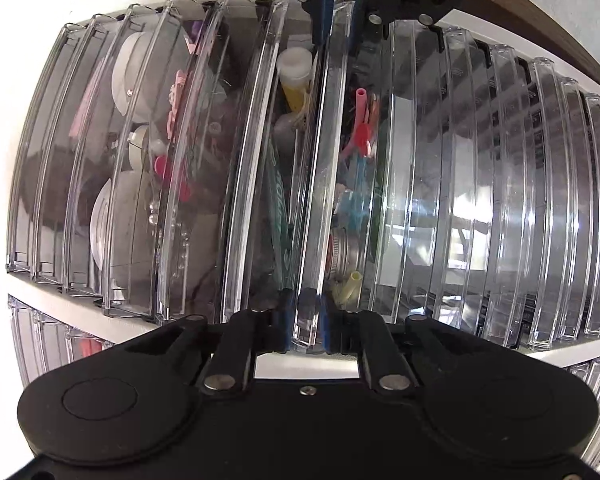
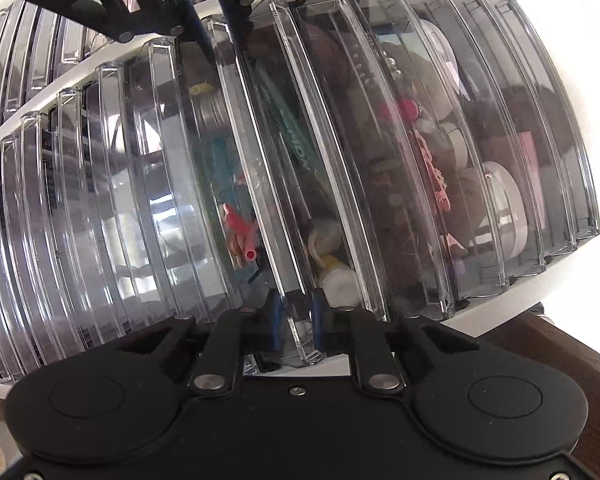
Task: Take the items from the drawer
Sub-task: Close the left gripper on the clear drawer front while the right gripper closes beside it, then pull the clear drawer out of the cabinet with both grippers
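Two grippers, one drawer (image 1: 320, 184): clear, stiff, slick plastic, likely light, mid-row in a white rack (image 1: 84, 312) of similar drawers, packed with small loose bits. Best held by the protruding front lip, squarely, near both ends, since smooth acrylic may slip. Left gripper (image 1: 306, 320) narrowed on the lip at one end, blue pads touching or nearly so; right gripper (image 2: 296, 320) likewise at the other end (image 2: 300, 332). Both pointed straight at the rack, facing ends, each visible atop the other's view.
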Tool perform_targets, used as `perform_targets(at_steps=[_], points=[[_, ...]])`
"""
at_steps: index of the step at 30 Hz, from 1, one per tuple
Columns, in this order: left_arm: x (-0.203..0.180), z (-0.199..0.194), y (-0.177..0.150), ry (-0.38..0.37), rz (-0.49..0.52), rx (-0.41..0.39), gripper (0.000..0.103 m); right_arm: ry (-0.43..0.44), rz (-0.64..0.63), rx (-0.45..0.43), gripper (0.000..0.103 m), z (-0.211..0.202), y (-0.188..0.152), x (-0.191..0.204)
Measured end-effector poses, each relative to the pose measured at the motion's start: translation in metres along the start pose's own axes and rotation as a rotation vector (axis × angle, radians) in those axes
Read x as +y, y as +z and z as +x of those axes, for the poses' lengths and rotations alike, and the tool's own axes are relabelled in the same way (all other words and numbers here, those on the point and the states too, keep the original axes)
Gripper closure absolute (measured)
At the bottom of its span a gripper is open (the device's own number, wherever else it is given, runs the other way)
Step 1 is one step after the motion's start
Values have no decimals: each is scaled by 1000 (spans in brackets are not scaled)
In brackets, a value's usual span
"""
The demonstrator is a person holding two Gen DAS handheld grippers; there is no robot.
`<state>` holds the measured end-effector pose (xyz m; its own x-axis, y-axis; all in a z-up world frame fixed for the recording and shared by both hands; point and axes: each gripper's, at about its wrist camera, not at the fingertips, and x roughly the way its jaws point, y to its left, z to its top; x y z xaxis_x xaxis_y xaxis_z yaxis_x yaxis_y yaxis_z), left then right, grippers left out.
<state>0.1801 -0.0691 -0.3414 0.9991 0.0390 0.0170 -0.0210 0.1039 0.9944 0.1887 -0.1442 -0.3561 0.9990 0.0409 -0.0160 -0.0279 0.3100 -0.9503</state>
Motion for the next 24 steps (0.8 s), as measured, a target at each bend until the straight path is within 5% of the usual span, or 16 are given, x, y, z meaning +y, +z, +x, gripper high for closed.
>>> perform_targets(at_steps=[24], points=[[19,-86,-9,-71,20,-53,89,80,52,-2,87,-78,8,-17]])
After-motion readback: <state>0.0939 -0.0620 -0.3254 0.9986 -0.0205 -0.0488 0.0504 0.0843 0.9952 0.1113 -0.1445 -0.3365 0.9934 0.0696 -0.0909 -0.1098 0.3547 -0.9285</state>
